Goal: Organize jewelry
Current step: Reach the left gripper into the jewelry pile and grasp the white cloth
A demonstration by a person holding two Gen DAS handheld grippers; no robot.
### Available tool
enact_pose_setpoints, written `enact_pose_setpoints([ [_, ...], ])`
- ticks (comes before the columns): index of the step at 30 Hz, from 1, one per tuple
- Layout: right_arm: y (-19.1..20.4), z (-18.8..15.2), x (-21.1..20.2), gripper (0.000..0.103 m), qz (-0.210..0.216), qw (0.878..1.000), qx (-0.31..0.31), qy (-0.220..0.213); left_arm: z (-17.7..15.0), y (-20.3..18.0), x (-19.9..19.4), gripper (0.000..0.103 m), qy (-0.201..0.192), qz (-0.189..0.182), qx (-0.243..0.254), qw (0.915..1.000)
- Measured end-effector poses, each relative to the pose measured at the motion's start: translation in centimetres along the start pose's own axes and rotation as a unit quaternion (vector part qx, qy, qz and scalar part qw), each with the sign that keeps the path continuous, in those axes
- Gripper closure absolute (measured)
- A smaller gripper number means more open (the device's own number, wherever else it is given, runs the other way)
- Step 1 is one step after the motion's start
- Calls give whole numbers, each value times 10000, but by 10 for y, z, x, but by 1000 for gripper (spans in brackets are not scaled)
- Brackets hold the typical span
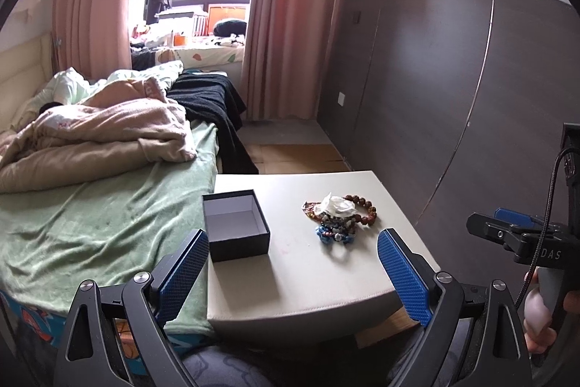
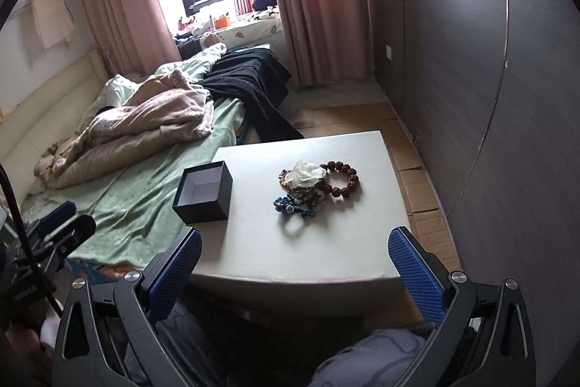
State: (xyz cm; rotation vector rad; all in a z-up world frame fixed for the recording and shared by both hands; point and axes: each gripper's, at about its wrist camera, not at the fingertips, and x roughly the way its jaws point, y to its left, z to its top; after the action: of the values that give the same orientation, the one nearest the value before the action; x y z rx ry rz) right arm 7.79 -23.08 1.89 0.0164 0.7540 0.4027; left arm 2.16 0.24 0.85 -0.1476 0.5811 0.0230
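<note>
I see both grippers, left (image 1: 293, 254) and right (image 2: 294, 252), spread wide, empty, near the bench (image 2: 308, 256). Box (image 2: 203, 197) open, left of the jewelry pile (image 2: 319, 189).

The table (image 1: 319, 281) top looks smooth, matt and pale, with a stitched seam along its near edge — like leatherette. The box (image 1: 235, 223), left of centre, is matt dark card with a pale paper-like lining. The bracelet (image 2: 340, 178) shows rough brown beads — wood-like. Gripper pads (image 1: 185, 274) are blue, cross-hatched; their arms, matt black.
</note>
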Motion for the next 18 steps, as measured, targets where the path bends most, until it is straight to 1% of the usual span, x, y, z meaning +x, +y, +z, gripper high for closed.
enact_pose_setpoints([
  [4,-13,12,19,0,52,9998,128,126,7,-2,24,9,81,-16,26,10000],
  [8,-26,22,42,0,95,9995,196,210,14,-3,53,9,272,-265,-125,9992],
  [14,-53,35,79,0,79,9982,462,384,25,-15,89,10,448,-394,-140,9981],
  [16,-61,39,87,0,150,9973,583,417,28,-18,101,13,529,-428,-128,9976],
  [18,-71,44,98,0,324,9954,775,467,31,-21,112,14,606,-448,-120,9971],
])
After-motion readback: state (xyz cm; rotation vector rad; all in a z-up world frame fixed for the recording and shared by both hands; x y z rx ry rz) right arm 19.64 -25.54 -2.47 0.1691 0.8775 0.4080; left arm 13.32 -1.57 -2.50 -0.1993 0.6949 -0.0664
